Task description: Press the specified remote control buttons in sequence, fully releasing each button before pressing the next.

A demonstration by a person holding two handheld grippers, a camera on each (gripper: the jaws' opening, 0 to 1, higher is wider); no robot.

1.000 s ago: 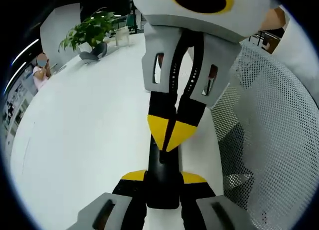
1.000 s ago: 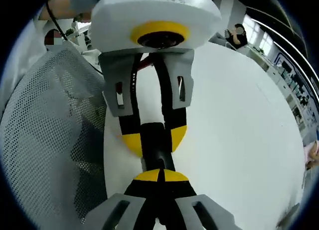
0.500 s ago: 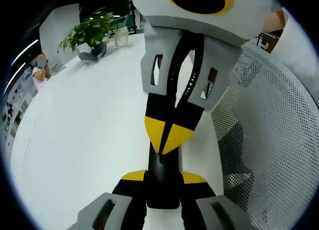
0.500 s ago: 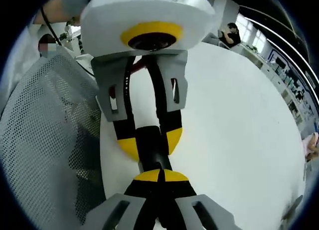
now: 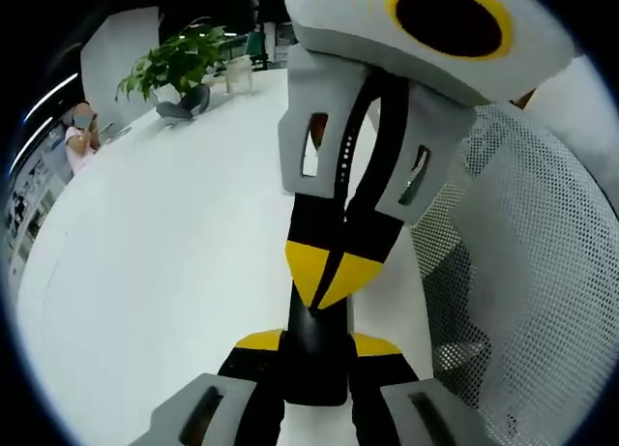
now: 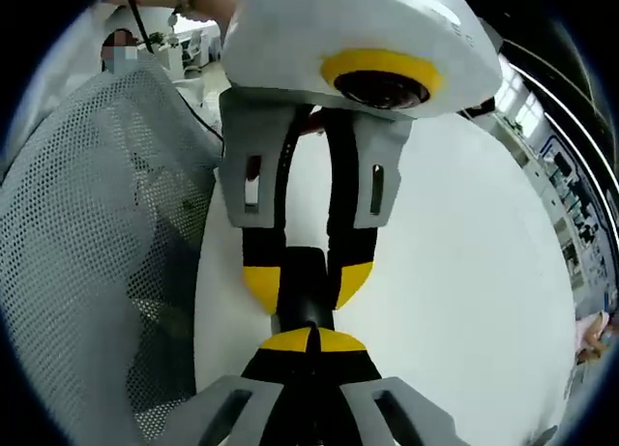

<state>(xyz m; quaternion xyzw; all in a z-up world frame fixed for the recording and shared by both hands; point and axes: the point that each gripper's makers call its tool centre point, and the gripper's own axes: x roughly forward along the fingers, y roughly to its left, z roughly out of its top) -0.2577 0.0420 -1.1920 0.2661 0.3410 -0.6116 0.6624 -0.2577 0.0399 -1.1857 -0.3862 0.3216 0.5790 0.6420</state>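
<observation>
1. Above the white counter [image 5: 145, 272], the black remote control [image 5: 314, 354] is held between the two grippers, which face each other along its length.
2. From the left gripper view, the left gripper [image 5: 314, 344] has its yellow-tipped jaws closed on the near end of the remote, one on each side of it.
3. Seen there too, the right gripper [image 5: 332, 277] comes in from above with its yellow tips pinched together, their point touching the remote's upper face.
4. From the right gripper view, that gripper's own closed tips [image 6: 309, 341] meet on the remote [image 6: 308, 286], while the left gripper [image 6: 308, 283] clasps the far end from the sides.
5. Which button lies under the tips cannot be told; the remote's face is mostly hidden.
6. The step appears to be a press. To do it well, push straight down with the closed tips, keep the holding grip steady so the remote does not twist, then lift fully clear before moving to the next button.
7. Both grippers point toward each other, nearly in line, tilted down toward the counter.
8. Just beside them stands a white mesh chair back [image 5: 522, 272], which should be kept clear of.
</observation>
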